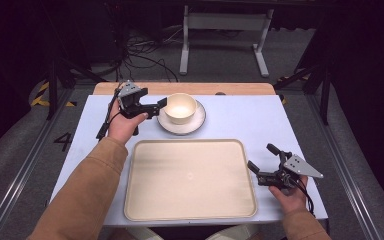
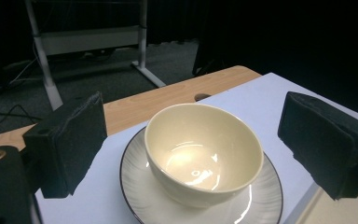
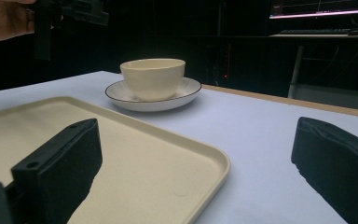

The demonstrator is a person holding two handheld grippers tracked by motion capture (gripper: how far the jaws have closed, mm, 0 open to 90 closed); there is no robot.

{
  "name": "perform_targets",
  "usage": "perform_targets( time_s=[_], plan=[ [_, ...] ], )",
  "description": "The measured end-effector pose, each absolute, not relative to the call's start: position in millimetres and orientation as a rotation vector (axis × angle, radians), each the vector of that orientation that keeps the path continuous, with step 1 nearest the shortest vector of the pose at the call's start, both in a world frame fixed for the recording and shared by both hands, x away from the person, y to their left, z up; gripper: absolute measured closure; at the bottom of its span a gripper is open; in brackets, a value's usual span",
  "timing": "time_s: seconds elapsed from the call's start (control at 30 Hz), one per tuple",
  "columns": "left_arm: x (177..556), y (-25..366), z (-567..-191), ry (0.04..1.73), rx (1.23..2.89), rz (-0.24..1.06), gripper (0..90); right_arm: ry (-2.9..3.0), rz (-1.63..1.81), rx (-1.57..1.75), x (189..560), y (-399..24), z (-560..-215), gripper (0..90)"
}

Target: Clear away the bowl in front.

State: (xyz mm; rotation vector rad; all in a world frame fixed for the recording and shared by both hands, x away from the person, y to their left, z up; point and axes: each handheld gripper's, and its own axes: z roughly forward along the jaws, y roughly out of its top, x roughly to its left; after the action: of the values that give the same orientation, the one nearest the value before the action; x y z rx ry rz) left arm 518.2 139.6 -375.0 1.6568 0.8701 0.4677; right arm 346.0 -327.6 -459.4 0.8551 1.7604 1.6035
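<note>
Left gripper (image 1: 162, 104) at the bowl (image 1: 181, 107), jaws spread wide and empty.

Its pads (image 2: 70, 140) flank the cream bowl, apart from it; the bowl stands upright on a dark-rimmed saucer (image 1: 198, 122) at the far middle of the pale blue table (image 1: 260, 120). The right gripper (image 1: 261, 160), jaws likewise wide and holding nothing, rests just beside the right edge of the beige tray (image 1: 190, 179), which lies near the saucer on the person's side.

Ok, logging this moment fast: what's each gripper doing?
Left gripper: open, empty, jaws either side of the bowl.
Right gripper: open, empty, by the tray.
</note>
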Motion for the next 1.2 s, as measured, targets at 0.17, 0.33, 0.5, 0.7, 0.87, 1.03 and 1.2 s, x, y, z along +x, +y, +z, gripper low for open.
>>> perform_targets(
  time_s=[0.17,0.33,0.5,0.7,0.87,1.03,1.2],
  plan=[
    [526.9,137.4,-376.5,0.877,1.657,0.483,8.9,1.767,1.601,0.858,346.7,-328.0,-459.2,2.3],
    [531.1,134.4,-375.0,0.896,1.677,0.473,11.7,1.774,1.602,0.851,347.1,-327.8,-459.1,2.3],
    [538.7,131.2,-375.3,0.924,1.692,0.463,16.4,1.781,1.599,0.850,347.1,-327.2,-459.0,2.3],
    [550.6,126.1,-381.5,0.981,1.741,0.438,21.4,1.780,1.587,0.841,346.5,-326.2,-458.9,2.4],
    [558.4,122.9,-387.3,1.013,1.757,0.421,23.3,1.781,1.583,0.837,346.0,-325.7,-458.9,2.5],
    [566.0,122.0,-398.4,1.054,1.767,0.388,24.5,1.781,1.587,0.840,346.1,-325.9,-458.9,3.1],
    [571.9,123.8,-408.1,1.094,1.792,0.373,25.1,1.779,1.586,0.840,346.3,-326.0,-458.9,3.1]
  ],
)
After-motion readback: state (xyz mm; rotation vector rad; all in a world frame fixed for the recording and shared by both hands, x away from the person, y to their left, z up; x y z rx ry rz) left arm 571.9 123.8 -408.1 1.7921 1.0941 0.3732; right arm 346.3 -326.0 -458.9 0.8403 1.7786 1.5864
